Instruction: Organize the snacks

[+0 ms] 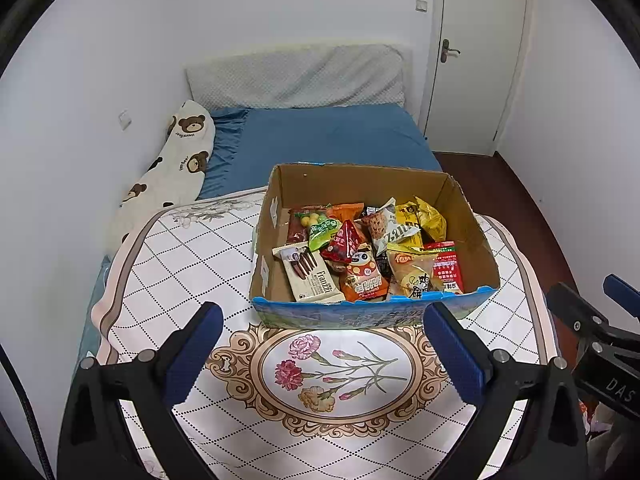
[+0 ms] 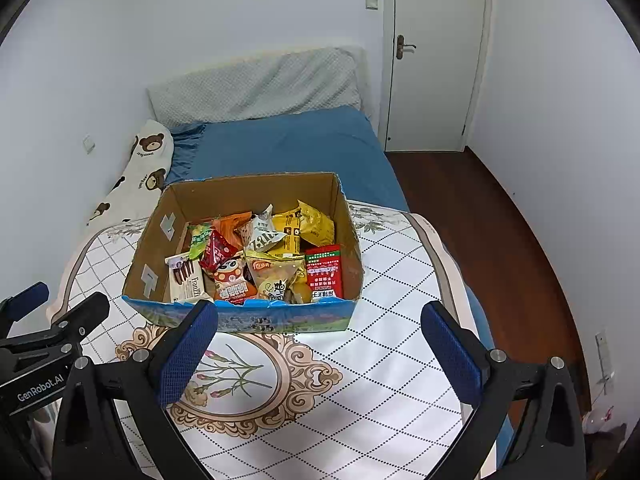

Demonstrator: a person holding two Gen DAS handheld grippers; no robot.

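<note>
Snacks (image 1: 362,256) sit piled in box (image 1: 372,316) just ahead of fingertips; both grippers, left gripper (image 1: 324,356) & right gripper (image 2: 320,356), gape wide, holding nothing. Fits sorted-in or about-to-unpack.

Each hand-held gripper, left (image 1: 322,312) and right (image 2: 318,312), has two black plastic arms with triangular cut-outs. The fingers (image 1: 196,354) carry blue textured pads. Silver screw heads mark the pivots. A black cable runs beside the left unit. Its body reads "GenRobot.AI"; the right unit shows "DAS".
</note>
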